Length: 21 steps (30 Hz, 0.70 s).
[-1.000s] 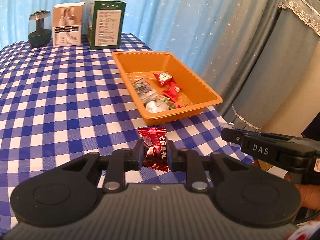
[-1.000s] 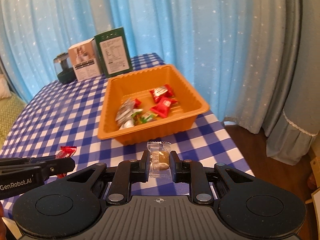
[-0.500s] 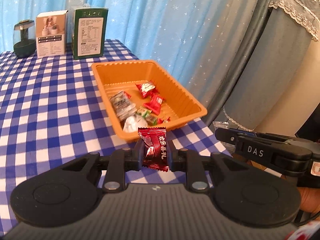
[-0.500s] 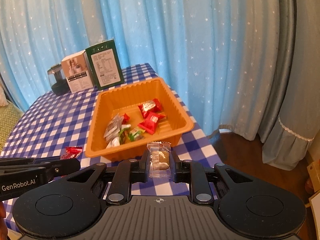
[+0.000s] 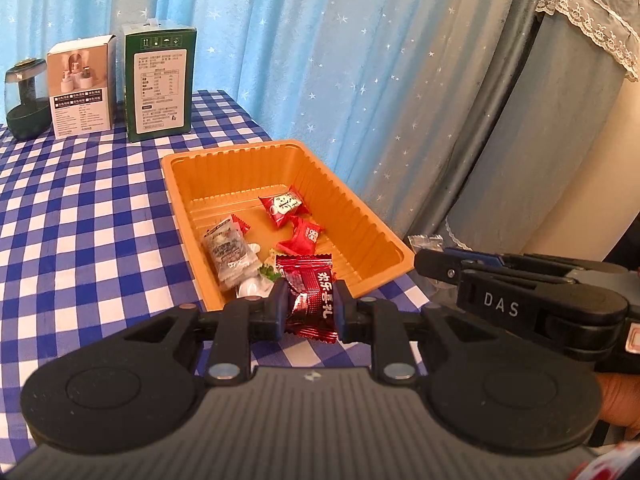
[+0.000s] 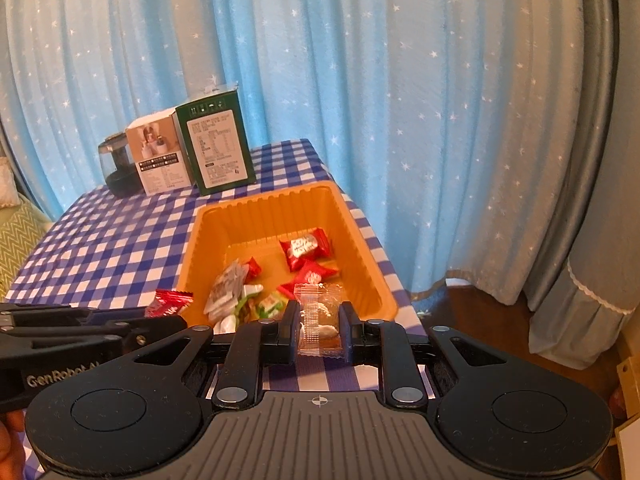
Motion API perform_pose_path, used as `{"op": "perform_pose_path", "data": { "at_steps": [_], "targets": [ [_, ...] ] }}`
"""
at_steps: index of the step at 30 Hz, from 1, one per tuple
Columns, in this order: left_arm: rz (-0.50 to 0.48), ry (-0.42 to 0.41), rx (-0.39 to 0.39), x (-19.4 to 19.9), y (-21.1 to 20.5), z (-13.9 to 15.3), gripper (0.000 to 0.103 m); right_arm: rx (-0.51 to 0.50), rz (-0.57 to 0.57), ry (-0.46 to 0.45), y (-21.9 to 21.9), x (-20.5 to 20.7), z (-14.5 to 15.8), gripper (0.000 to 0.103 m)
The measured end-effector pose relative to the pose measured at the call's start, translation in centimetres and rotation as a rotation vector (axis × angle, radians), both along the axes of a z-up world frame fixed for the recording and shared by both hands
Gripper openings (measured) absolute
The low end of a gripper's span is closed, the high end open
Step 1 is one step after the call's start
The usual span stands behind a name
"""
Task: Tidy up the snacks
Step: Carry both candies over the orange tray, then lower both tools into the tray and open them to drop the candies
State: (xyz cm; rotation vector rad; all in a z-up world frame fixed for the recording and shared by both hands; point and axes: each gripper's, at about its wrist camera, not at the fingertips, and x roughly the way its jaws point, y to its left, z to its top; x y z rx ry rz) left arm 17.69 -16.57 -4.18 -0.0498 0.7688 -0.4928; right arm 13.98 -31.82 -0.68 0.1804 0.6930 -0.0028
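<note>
Left hand-held gripper (image 5: 310, 307) clamped on a dark red candy (image 5: 311, 299), held over the near rim of the orange tray (image 5: 356, 216). Right hand-held gripper (image 6: 319, 328) pinches a clear-wrapped sweet (image 6: 322, 320) just short of the same tray. Loose wrapped snacks (image 5: 294, 220) lie inside. Tray sits on the checked bench (image 5: 88, 216); two boxes (image 5: 158, 82) at the far edge.

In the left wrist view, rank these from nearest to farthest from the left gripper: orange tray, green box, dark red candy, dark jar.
1. dark red candy, clamped in the left gripper.
2. orange tray, just ahead, slightly right.
3. green box, far end of the table, left of centre.
4. dark jar, far left; roughly as far as the box, so that order is uncertain.
</note>
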Motion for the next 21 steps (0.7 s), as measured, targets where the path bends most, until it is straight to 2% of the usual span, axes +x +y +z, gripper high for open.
{"op": "perform_pose_path", "data": {
  "at_steps": [21],
  "targets": [
    [-0.014,0.023,0.026,7.8,-0.1,-1.9,0.020,-0.048,0.073,0.029,0.2,8.5,-1.6,0.021]
  ]
}}
